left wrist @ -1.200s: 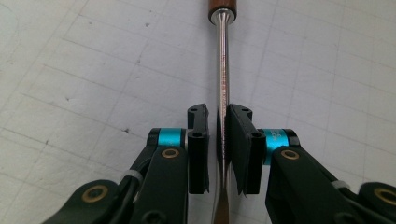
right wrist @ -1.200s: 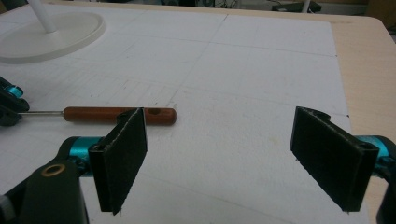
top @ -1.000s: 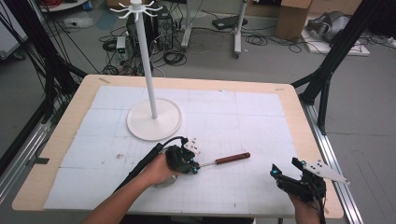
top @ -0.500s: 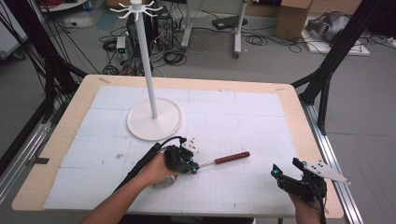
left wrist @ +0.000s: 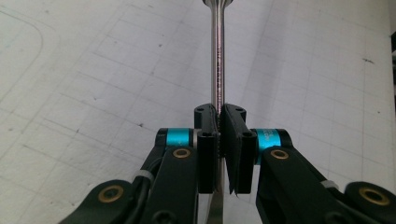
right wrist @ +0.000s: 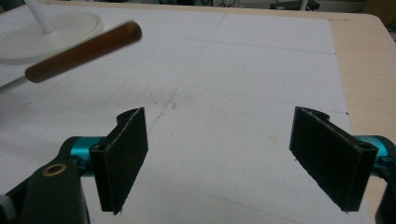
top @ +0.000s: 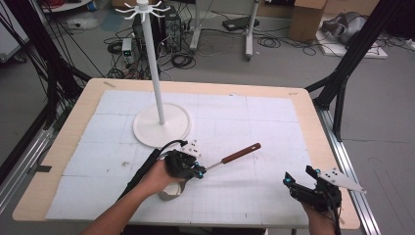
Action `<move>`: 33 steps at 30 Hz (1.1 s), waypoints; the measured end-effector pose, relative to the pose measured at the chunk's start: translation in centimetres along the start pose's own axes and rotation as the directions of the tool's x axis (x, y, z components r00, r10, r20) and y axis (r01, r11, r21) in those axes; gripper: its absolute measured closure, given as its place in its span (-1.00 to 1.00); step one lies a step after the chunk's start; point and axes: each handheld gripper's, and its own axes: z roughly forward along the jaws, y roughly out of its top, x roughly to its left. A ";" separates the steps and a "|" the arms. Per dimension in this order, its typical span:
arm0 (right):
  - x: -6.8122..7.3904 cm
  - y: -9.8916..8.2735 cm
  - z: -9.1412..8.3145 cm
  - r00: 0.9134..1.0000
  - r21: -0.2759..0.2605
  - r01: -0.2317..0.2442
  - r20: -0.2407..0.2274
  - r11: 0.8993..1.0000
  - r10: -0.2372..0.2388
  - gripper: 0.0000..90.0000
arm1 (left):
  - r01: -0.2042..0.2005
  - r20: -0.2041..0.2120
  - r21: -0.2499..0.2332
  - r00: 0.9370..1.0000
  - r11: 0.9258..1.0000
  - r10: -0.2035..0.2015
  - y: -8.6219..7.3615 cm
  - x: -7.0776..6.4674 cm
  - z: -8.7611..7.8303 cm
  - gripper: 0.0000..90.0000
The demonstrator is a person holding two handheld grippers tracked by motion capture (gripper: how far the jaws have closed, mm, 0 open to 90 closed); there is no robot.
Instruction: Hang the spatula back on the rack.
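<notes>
Left gripper (top: 198,170) is pinched tight on the thin metal shaft of the utensil (top: 234,157), jaws pressed together on it near the head end, in the near-middle of the bench (top: 303,105); the left gripper view shows the steel shaft (left wrist: 218,70) running straight up from between the pads. The brown wooden handle (top: 241,153) sticks out to the right, and looks lifted off the mat in the right gripper view (right wrist: 83,51), though I can't tell how high. The whitish lump under the left hand (top: 161,177) may be the utensil's head, can't tell. Right gripper (top: 303,178) sits at the near right corner, jaws spread wide, nothing between them. Risks as I judge them: the grip is on a smooth round shaft, far from the heavy handle end, so the thing could swivel or slip in the pads if swung fast; a sagging handle could drag on the mat. If the aim is the hooks on top of the white stand (top: 155,63), the long handle could knock the pole and rock the base (top: 162,124). A handover to the right gripper could miss the handle if it wobbles. Counts: one utensil, one stand with a ring of hooks on top (too small to count), two grippers, one bench with one white gridded mat (top: 274,127).
</notes>
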 end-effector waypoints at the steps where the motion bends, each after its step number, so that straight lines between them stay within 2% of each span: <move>1: 0.0 0.0 0.0 1.000 -0.002 0.000 0.000 1.000 0.000 -0.60 | 0.003 -0.003 -0.010 1.000 1.000 -0.003 -0.1 0.0 -0.3 0.86; 6: 0.0 0.0 0.0 1.000 -0.001 -0.006 0.000 1.000 0.006 -0.60 | 0.023 -0.026 -0.073 0.999 0.997 -0.025 -0.5 -0.2 -1.4 0.86; 11: 0.1 0.0 0.1 1.000 0.002 -0.006 -0.001 1.000 0.006 -0.60 | 0.026 -0.051 -0.112 0.998 0.993 -0.031 -0.9 -0.3 -2.4 0.86; 18: 0.1 0.0 0.1 1.000 0.000 -0.009 -0.001 1.000 0.009 -0.60 | 0.029 -0.086 -0.179 0.995 0.983 -0.045 -1.2 -0.4 -4.1 0.86; 25: 0.5 0.2 0.3 1.000 -0.007 -0.005 -0.024 1.000 0.005 -0.60 | 0.049 -0.120 -0.263 0.989 0.964 -0.083 -1.9 -0.5 -6.0 0.86; 28: 0.9 0.4 0.4 0.999 -0.013 -0.003 -0.043 1.000 0.002 -0.60 | 0.062 -0.133 -0.306 0.985 0.950 -0.107 -2.2 -0.6 -6.7 0.86; 30: 1.2 0.7 0.6 0.999 -0.016 0.005 -0.053 1.000 -0.006 -0.60 | 0.070 -0.139 -0.338 0.983 0.939 -0.124 -2.4 -0.7 -7.2 0.86; 31: 1.3 0.8 0.7 0.998 -0.018 0.007 -0.060 1.000 -0.008 -0.60 | 0.065 -0.145 -0.346 0.982 0.936 -0.122 -2.4 -0.7 -7.5 0.86; 32: 1.5 0.9 0.8 0.998 -0.021 0.011 -0.065 1.000 -0.013 -0.60 | 0.066 -0.145 -0.361 0.981 0.930 -0.126 -2.5 -0.8 -7.7 0.86; 33: 1.7 1.1 0.9 0.997 -0.022 0.016 -0.073 1.000 -0.018 -0.60 | 0.061 -0.151 -0.366 0.981 0.929 -0.124 -2.5 -0.9 -7.9 0.86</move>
